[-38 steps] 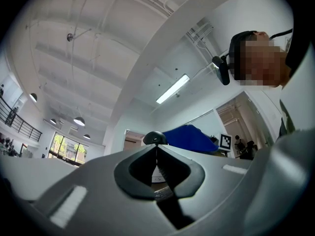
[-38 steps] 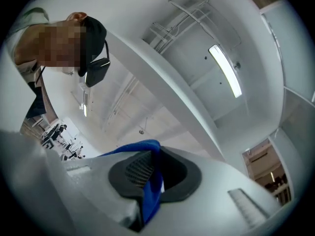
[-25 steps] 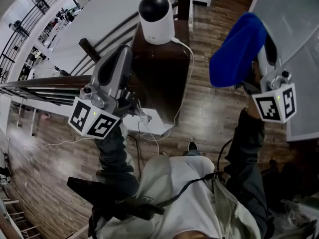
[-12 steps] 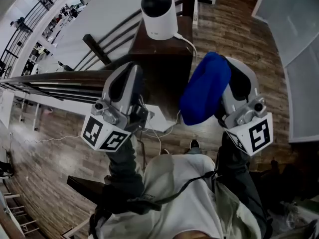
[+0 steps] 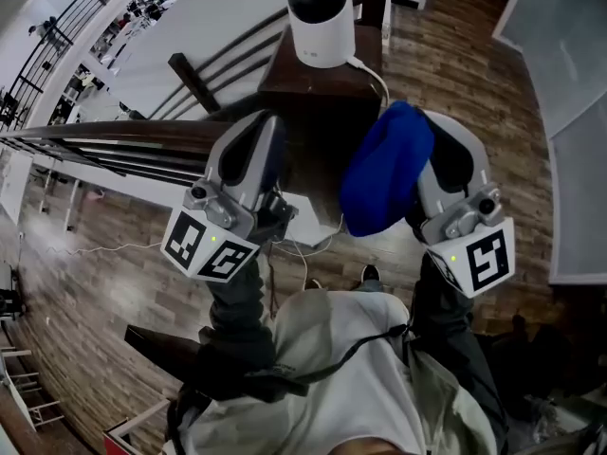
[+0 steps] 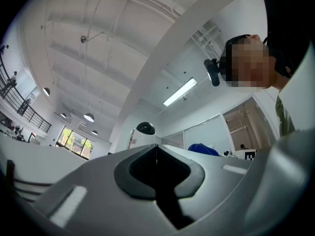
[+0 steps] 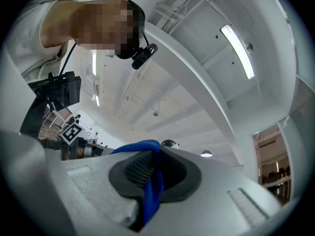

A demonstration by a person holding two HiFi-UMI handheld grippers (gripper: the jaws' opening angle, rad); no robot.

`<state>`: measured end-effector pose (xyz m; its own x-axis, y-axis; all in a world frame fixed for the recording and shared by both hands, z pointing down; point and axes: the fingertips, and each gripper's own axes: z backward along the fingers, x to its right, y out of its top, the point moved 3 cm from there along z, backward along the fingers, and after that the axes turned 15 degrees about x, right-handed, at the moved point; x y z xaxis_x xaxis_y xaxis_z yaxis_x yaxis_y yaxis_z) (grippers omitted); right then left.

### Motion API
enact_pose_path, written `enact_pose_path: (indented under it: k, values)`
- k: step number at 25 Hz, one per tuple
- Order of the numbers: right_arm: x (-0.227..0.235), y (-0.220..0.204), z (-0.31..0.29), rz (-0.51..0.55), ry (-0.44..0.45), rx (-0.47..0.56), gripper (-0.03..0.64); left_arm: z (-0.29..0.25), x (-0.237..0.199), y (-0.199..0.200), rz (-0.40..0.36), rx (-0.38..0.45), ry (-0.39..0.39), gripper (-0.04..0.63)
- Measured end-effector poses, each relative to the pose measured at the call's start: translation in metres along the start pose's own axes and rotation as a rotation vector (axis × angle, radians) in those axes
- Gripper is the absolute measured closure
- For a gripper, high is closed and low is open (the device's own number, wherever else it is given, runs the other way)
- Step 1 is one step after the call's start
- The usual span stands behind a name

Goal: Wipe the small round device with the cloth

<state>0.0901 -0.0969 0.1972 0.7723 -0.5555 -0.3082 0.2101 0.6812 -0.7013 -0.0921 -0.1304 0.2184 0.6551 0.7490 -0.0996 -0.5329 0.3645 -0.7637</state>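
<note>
The small round device (image 5: 322, 17), white with a black dome top, stands on a dark wooden post (image 5: 318, 112) at the top of the head view. My right gripper (image 5: 438, 140) is shut on a blue cloth (image 5: 384, 169), which hangs bunched over its jaws to the right of the post. In the right gripper view the cloth (image 7: 150, 183) is pinched between the pads, with the device's dome (image 7: 169, 143) just beyond. My left gripper (image 5: 258, 136) is shut with nothing in it, left of the post. Its own view shows the device (image 6: 145, 129) and the cloth (image 6: 203, 149) ahead.
A white cable (image 5: 377, 76) runs from the device down the post's side. Dark handrails (image 5: 95, 145) stretch to the left. Wooden floor (image 5: 455, 55) lies below on the right. Both grippers point upward, close to the person's chest.
The right gripper has carried the blue cloth inward from the far right to beside the post. The left gripper has shifted slightly right and lower in the picture.
</note>
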Motion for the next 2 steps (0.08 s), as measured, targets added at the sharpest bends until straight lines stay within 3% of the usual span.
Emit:
enact_pose_path:
  k: [2]
  values:
    - [-0.0038, 0.0008, 0.0048, 0.016, -0.003, -0.02, 0.6, -0.0013, 0.0039, -0.0044, 0.022, 0.003, -0.011, 0.606]
